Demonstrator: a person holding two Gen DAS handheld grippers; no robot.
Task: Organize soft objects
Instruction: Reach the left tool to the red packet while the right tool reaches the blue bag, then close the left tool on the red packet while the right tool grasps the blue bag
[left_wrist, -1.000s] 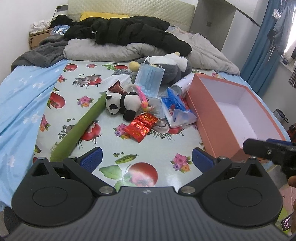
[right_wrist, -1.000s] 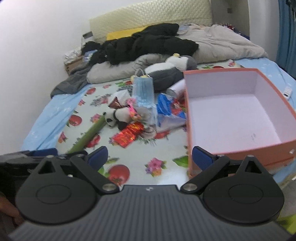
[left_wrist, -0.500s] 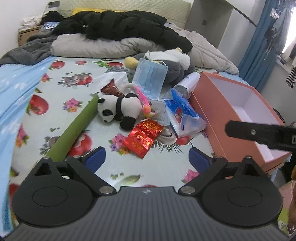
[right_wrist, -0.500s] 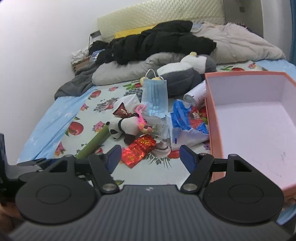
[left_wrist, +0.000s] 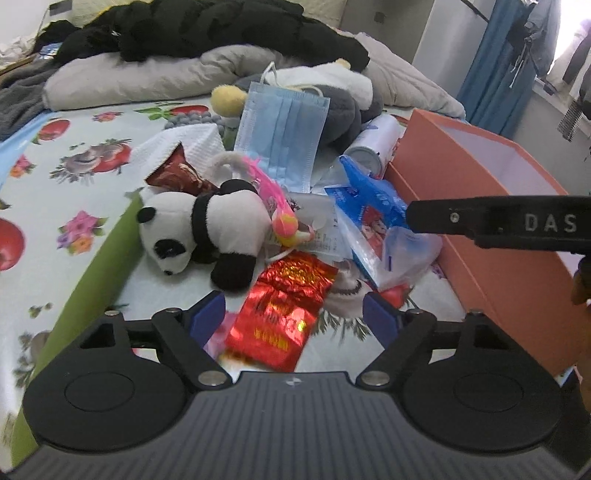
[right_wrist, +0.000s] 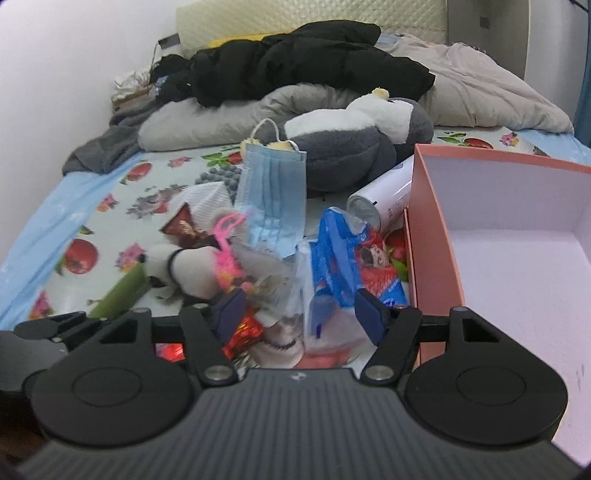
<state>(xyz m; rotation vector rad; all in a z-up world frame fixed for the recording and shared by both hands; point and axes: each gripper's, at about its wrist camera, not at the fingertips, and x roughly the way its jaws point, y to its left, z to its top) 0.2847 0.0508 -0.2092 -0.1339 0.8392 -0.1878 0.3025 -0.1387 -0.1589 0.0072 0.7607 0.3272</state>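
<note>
Closing left hand-held gripper (left_wrist: 293, 319) over red foil packet (left_wrist: 286, 314) (untouched).

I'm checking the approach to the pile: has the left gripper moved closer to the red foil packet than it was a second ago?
Yes. The left gripper has come forward and down: the red foil packet, earlier well ahead, now lies between its closing fingers, unpressed.

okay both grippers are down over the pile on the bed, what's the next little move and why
Probably ease the left gripper forward to the panda toy and close on its body. Its jaws are closing with only the red foil packet below them, nothing gripped. The panda is the nearest soft thing, lying unobstructed just ahead, and the orange box beside the pile has nothing in it.
</note>
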